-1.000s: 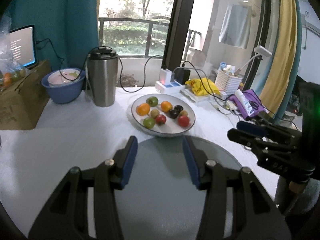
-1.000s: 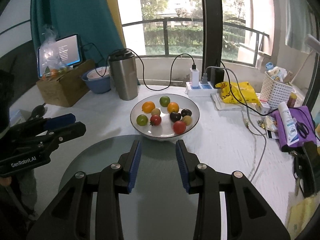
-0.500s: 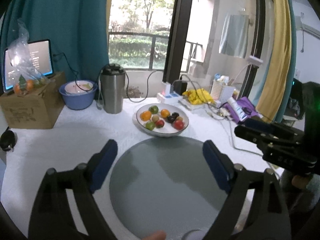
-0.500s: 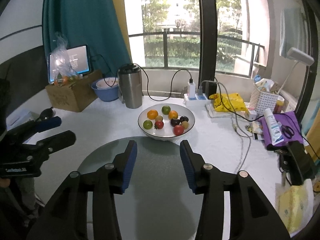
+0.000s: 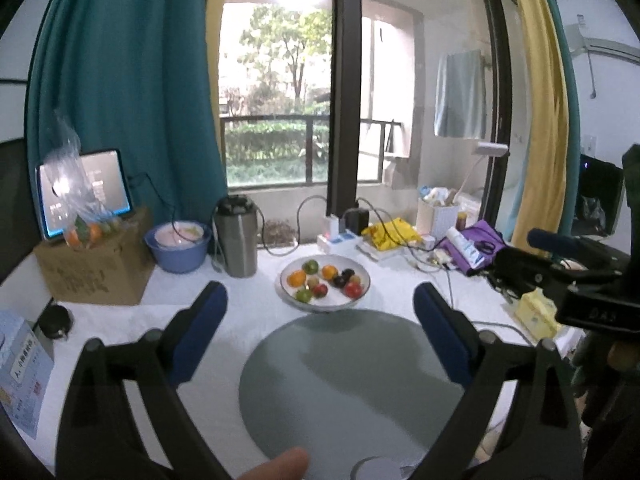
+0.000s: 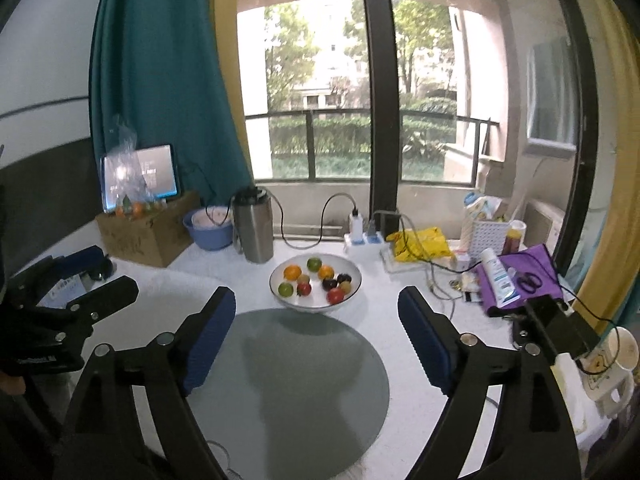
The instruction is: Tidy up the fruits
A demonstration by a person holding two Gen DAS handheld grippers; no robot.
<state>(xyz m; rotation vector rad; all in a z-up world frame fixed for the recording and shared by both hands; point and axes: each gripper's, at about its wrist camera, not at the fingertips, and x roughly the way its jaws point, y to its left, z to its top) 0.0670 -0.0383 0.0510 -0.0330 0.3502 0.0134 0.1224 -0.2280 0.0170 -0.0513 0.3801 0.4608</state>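
Both tools are standing wide with nothing between the blue pads: the left gripper [image 5: 320, 308] and the right gripper [image 6: 316, 312] have just been opening, and each is framing the round grey-green mat [image 6: 292, 376] in the lower centre of its view. The small mixed fruits [image 6: 316, 278], orange, green, red and dark, are all lying in the white round ceramic bowl [image 6: 352, 300] at frame centre, just beyond the mat. Judging by this layout, sorting is appearing not yet begun or already finished; the frames are not settling which.

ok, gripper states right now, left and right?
Left gripper: jaws just opened wide, nothing between them.
Right gripper: jaws just opened wide, nothing between them.
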